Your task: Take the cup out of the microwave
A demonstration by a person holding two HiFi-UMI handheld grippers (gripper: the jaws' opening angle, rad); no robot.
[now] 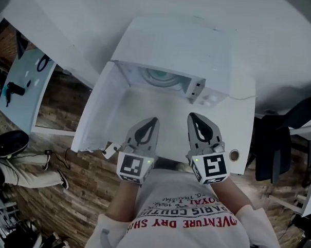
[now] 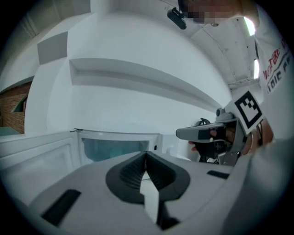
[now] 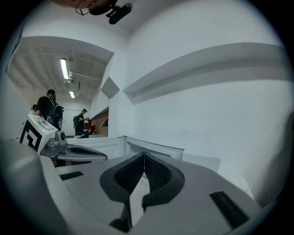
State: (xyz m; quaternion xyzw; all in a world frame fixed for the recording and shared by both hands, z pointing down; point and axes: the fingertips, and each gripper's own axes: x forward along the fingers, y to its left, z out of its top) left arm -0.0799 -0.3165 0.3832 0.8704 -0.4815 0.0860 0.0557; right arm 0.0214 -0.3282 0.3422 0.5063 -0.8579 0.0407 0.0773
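Note:
A white microwave (image 1: 171, 55) stands at the back of the white table (image 1: 101, 118), its front towards me. Its greenish door window (image 1: 158, 76) shows; the same microwave window (image 2: 117, 149) lies ahead in the left gripper view. I cannot see a cup in any view. My left gripper (image 1: 153, 121) hovers over the table's near half, shut and empty, short of the microwave. My right gripper (image 1: 193, 117) is beside it, jaws together with nothing between them. In their own views the left gripper (image 2: 146, 154) and right gripper (image 3: 144, 156) show closed tips.
The microwave's control panel (image 1: 197, 90) is on its right side. A cable hole (image 1: 234, 155) sits in the table's near right corner. A dark chair (image 1: 278, 144) stands to the right, a second table (image 1: 23, 87) to the left. A person's legs (image 1: 25, 164) rest on the wood floor at left.

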